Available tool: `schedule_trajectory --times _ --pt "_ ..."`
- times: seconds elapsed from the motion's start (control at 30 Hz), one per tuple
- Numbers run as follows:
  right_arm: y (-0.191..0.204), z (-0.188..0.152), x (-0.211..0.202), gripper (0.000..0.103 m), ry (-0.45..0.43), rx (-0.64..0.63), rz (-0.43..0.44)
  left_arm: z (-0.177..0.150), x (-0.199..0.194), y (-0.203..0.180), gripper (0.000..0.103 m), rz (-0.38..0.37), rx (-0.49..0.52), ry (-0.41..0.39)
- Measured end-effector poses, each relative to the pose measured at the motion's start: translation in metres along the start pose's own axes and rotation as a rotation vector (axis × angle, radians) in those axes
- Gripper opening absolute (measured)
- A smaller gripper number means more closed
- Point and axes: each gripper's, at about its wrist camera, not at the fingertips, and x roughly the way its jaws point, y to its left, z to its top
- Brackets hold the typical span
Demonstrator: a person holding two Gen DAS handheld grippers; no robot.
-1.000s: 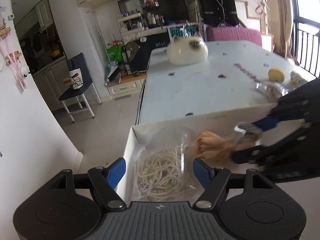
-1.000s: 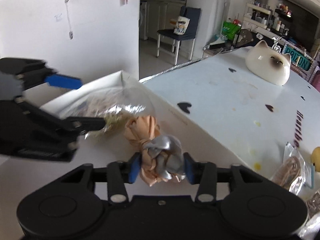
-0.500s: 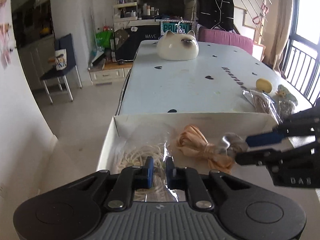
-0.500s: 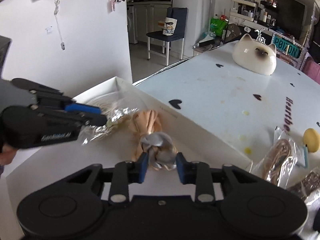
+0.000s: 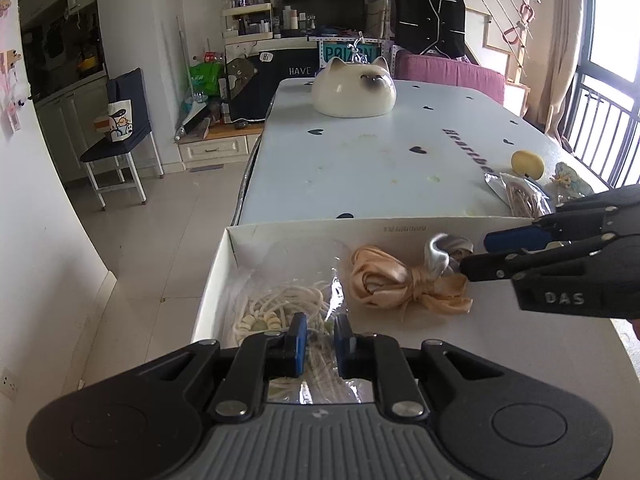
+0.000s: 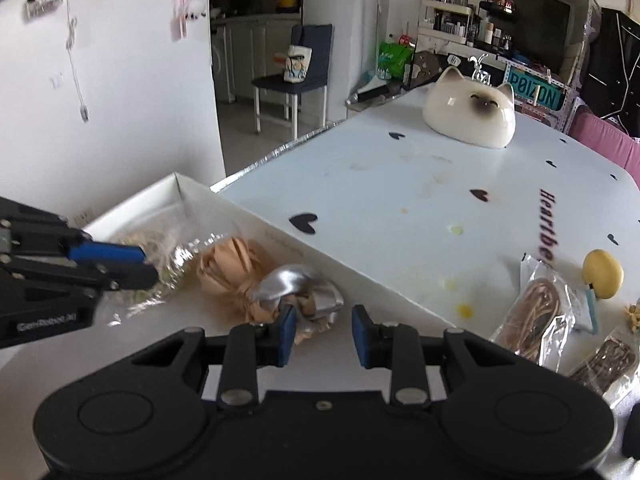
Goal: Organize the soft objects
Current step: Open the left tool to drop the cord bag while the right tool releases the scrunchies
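Between the tips of the left tongs, which are nearly closed, lies the edge of a clear bag of white cord; they seem to pinch the plastic film, not the cord itself. Just right of them, inside the white box, rests the peach ribbon bundle with its silver ribbon at one end. The right tongs stand apart, a clear gap between the pads, and hold nothing; the silver ribbon is just ahead of their left pad. Beyond the box wall, to the right of the right tongs, two more bags of cord and a yellow ball wait on the worktop. I judge one risk: if the left tongs lift now, the thin film may slip or drag the ribbon bundle, because the two lie touching.
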Motion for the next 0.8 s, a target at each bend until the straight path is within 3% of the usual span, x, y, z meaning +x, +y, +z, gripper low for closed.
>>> schedule_trajectory --times 0.27,0.33,0.57,0.8 --pt "0.002 -0.003 -0.03 0.032 -0.036 0.007 0.02 0.0 -0.015 0.0 0.028 -0.008 -0.037 0.0" --pt "0.003 -0.005 -0.039 0.033 -0.047 0.014 0.033 0.0 -0.022 -0.002 0.037 -0.009 -0.046 -0.002" --pt "0.006 -0.02 -0.068 0.043 -0.069 0.027 0.05 -0.004 -0.048 -0.01 0.052 -0.01 -0.06 -0.032" --pt "0.004 -0.034 -0.093 0.058 -0.098 0.051 0.012 -0.01 -0.073 -0.019 0.076 0.015 -0.053 -0.078"
